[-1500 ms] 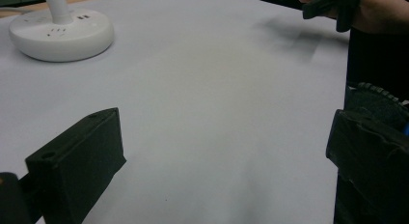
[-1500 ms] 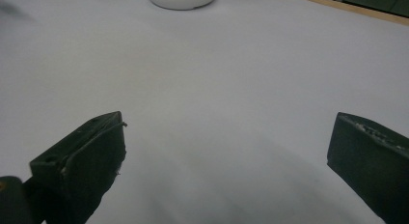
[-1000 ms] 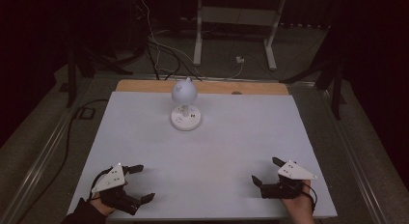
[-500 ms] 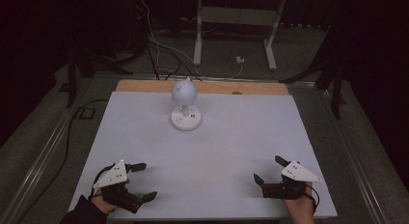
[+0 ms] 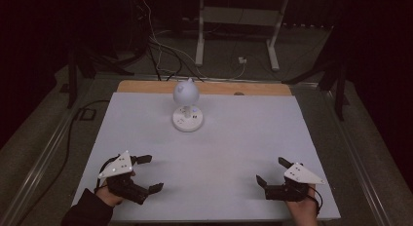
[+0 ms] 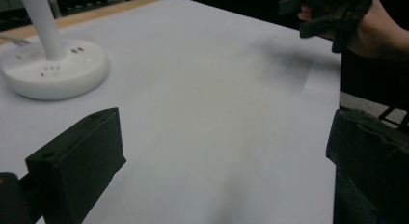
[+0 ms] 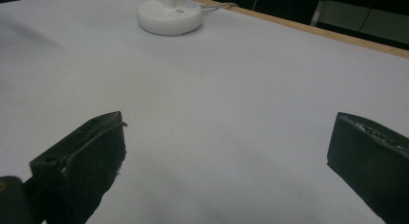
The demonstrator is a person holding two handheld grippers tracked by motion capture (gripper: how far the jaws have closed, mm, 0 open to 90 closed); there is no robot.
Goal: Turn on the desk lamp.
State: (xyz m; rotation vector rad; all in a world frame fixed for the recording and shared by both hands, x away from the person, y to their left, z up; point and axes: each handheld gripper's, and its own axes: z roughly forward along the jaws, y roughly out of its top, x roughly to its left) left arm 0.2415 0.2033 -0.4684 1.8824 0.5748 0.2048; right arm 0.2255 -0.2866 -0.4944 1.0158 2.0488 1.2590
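A small white desk lamp point(image 5: 187, 109) with a round, flat plastic base and a globe-shaped head stands upright on the pale grey table top point(image 5: 234, 153), ahead of both grippers and well apart from each. Its base is a low disc with a rounded edge, and a few small dark marks sit on its upper face beside the foot of the slim white stem (in the left gripper view they read as tiny slots or buttons, too small to tell which). The head sits atop the stem and faces toward the person's left. A thin white cable runs from the base toward the light wooden strip point(image 5: 253, 88) at the table's far edge.

The left gripper point(image 5: 145, 173) rests low at the near left of the table, its two black jaws spread wide with nothing between them; the lamp lies ahead of it and to its right. The right gripper point(image 5: 272, 170) sits at the near right, jaws likewise parted and empty, with the lamp ahead and off to its left. From the left gripper view, the lamp base point(image 6: 52, 67) is forward of the left jaw.
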